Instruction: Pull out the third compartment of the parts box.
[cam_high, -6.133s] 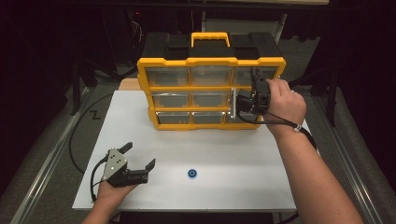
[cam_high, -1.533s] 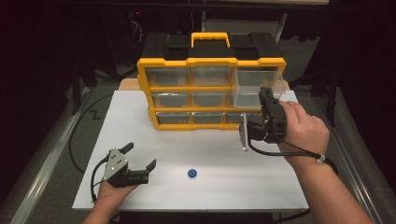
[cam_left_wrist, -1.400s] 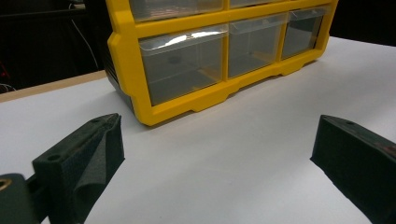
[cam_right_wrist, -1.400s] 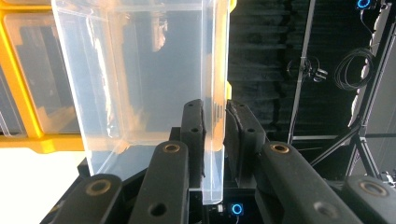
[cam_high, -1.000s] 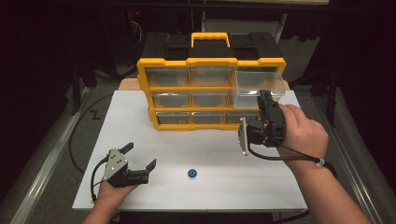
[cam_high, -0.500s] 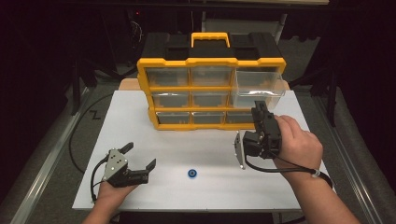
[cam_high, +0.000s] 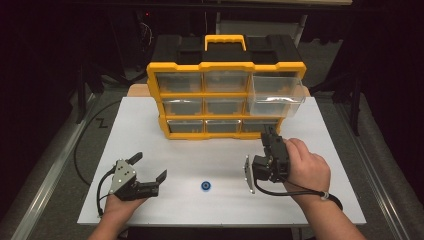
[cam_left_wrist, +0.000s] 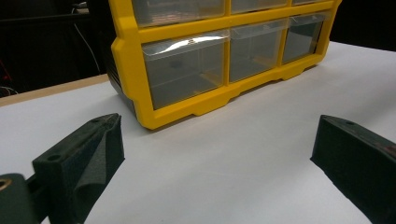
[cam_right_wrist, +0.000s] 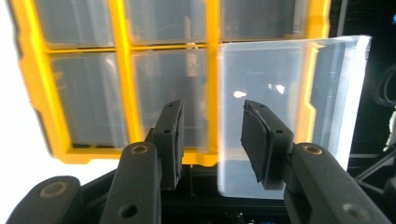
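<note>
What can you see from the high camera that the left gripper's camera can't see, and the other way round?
The high view alone has the small blue thing on the white table, the pulled-out clear drawer, the right gripper and the organizer's black top. The left gripper view alone gives a close look along the left gripper, its jaws wide apart with nothing between. Both share the yellow organizer and the table.
</note>
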